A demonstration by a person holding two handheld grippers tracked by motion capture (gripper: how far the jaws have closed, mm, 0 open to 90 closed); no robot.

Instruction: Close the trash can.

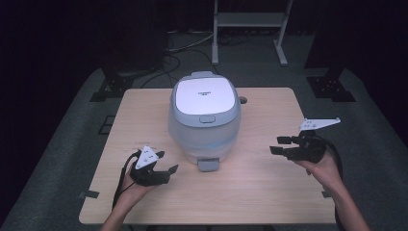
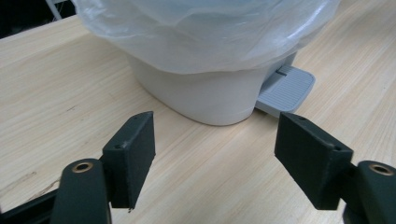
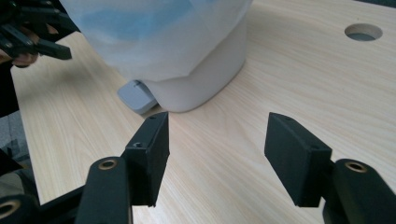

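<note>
a wooden table [image 1: 260, 192] seen from above, in a dark room. near the middle of it stands a small white and grey pedal bin [image 1: 204, 115] with its flat lid shut. a thin clear plastic bag [image 1: 192, 132] is pulled over the outside of the bin's body and hangs loosely down its sides, stopping short of the base. a grey foot pedal [image 1: 208, 165] sticks out from the bottom of the bin toward the person.

the person's two forearms come in from the bottom edge, one on each side of the bin. the left hand holds the left gripper [image 1: 166, 163] low over the table, just left of the pedal and near the bin's front corner. its jaws stand apart with nothing between them. in the left gripper view its two black pads [image 2: 130, 156] frame bare wood, with the bin's white base and the ribbed pedal [image 2: 286, 89] close ahead and the crinkled bag [image 2: 205, 28] above.

the right hand holds the right gripper [image 1: 279, 145] to the right of the bin, apart from it, with its tips pointing left toward the bin. its jaws are also apart and hold nothing. in the right gripper view the pads [image 3: 152, 154] frame bare table, the bin's base sits ahead, and a round hole in the table [image 3: 363, 32] shows at the upper right.

neither gripper touches the bin, the bag or the pedal. behind the table, a metal stand [image 1: 250, 29] and cables lie on the grey floor.
</note>
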